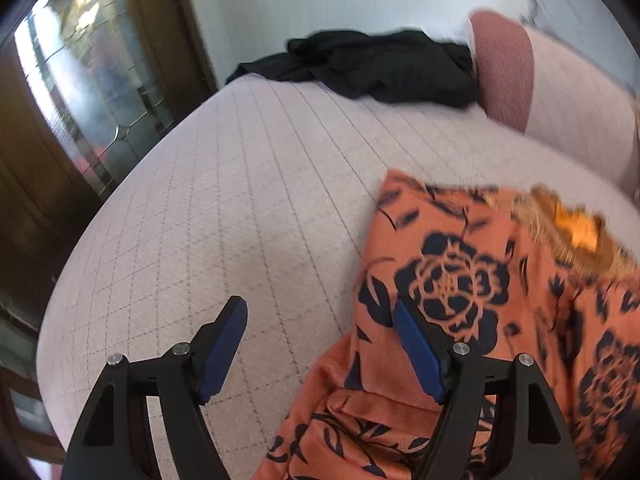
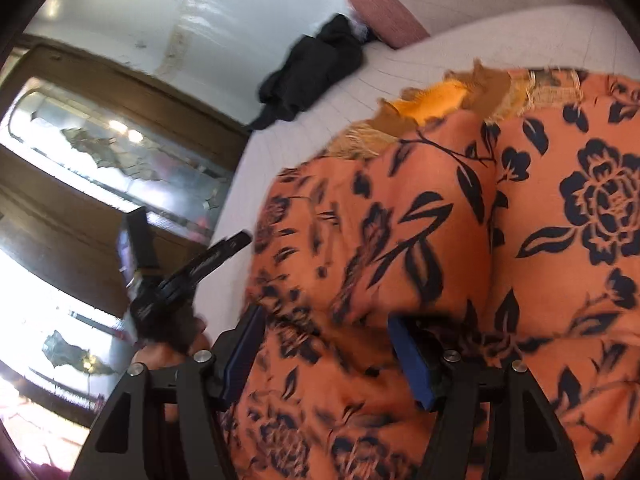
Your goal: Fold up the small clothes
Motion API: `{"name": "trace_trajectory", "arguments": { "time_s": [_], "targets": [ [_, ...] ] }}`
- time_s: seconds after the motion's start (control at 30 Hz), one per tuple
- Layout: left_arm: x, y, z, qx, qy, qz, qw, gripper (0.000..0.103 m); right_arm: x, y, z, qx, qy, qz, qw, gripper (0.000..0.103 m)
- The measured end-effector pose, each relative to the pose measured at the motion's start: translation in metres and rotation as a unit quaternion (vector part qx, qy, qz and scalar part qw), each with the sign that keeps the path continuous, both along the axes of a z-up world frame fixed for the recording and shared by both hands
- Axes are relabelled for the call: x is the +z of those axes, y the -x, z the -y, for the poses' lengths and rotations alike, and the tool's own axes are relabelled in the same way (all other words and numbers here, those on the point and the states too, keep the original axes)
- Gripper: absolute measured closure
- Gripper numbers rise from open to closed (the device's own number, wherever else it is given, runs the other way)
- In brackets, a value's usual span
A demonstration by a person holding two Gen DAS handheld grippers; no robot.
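An orange garment with dark blue flowers (image 1: 472, 320) lies on the pale quilted bed (image 1: 240, 208), with a gold embroidered neckline (image 1: 576, 232) at its far end. My left gripper (image 1: 320, 336) is open and empty just above the bed at the garment's left edge; its right finger is over the cloth. In the right wrist view the same garment (image 2: 460, 240) fills the frame. My right gripper (image 2: 326, 348) is open right over it, with cloth between the fingers, which do not clamp it. The left gripper (image 2: 176, 272) shows at the left there.
A black garment (image 1: 372, 64) lies crumpled at the far end of the bed, also in the right wrist view (image 2: 312, 68). A pink pillow (image 1: 508, 68) stands beside it. A wooden door with leaded glass (image 1: 80, 92) is left of the bed.
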State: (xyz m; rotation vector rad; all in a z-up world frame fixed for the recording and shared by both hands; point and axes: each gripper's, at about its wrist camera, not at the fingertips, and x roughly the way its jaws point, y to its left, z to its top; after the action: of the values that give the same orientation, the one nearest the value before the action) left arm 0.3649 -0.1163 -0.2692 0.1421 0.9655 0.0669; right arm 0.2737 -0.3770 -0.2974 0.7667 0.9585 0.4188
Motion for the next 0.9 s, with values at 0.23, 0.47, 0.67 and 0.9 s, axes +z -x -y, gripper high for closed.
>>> {"name": "trace_trajectory", "arguments": {
  "time_s": [0.23,0.47,0.67,0.9],
  "targets": [
    [-0.002,0.000,-0.001,-0.002,0.001,-0.005,1.0000,0.026,0.029,0.051,0.079,-0.304,0.036,0.103,0.947,0.035],
    [0.000,-0.002,0.002,0.004,-0.006,0.000,1.0000,0.026,0.017,0.102,0.148,-0.425,-0.031,0.064,0.902,0.034],
    [0.021,0.006,0.003,-0.003,0.013,0.055,0.9984,0.026,0.036,0.078,0.141,-0.395,0.056,0.055,0.915,0.034],
    [0.033,0.021,0.035,-0.103,0.086,0.084,0.9874,0.026,0.025,0.071,0.169,-0.353,0.047,0.020,0.934,0.042]
  ]
}}
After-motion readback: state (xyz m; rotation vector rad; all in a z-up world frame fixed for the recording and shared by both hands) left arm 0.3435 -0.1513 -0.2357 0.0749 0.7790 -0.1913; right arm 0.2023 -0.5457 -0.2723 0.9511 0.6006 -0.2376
